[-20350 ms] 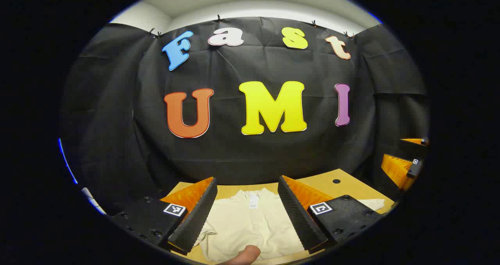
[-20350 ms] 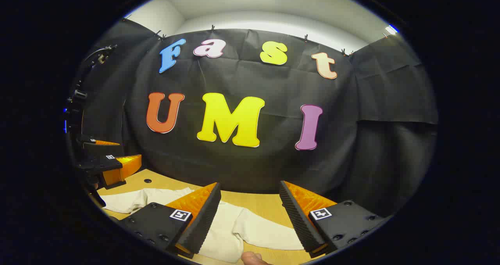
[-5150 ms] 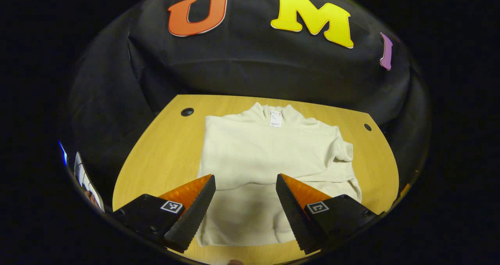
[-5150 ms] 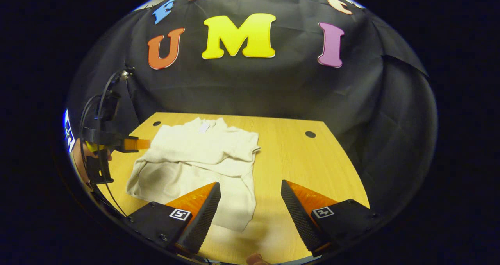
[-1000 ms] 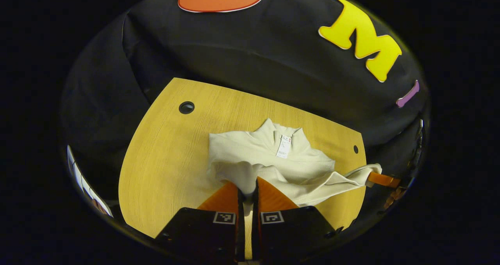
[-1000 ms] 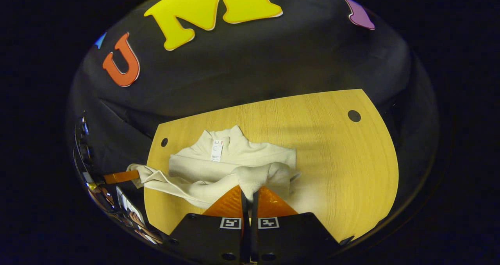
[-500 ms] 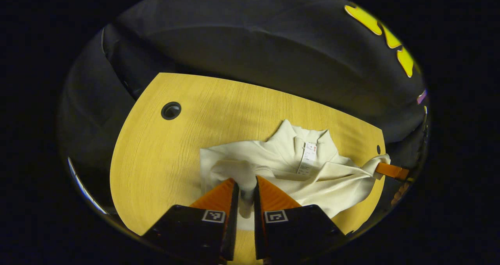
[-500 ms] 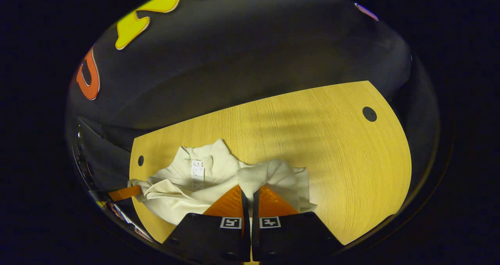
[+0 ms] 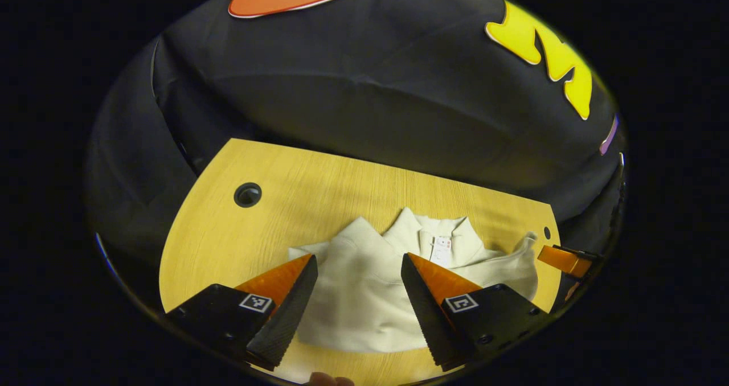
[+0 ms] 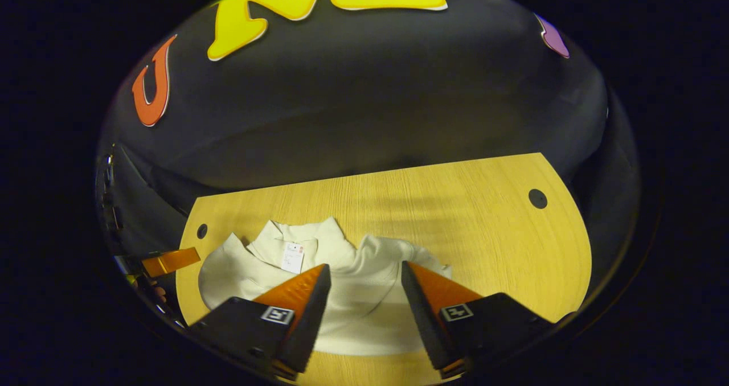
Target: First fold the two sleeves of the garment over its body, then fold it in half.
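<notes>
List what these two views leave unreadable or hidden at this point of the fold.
- Garment near hem: hidden in the left gripper view behind the left gripper fingers.
- Neck label print: too small in the right gripper view.
- Folded sleeves: covered by the garment's top layer in the two views.
- Table near edge: cut off.

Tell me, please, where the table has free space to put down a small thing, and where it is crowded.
In the right gripper view, the table is bare from the folded garment to the edge with the round hole. In the left gripper view, bare wood lies between the garment and the other hole. The strip along the black cloth wall is bare too. The near middle is crowded: both grippers, open, hover over the garment.
</notes>
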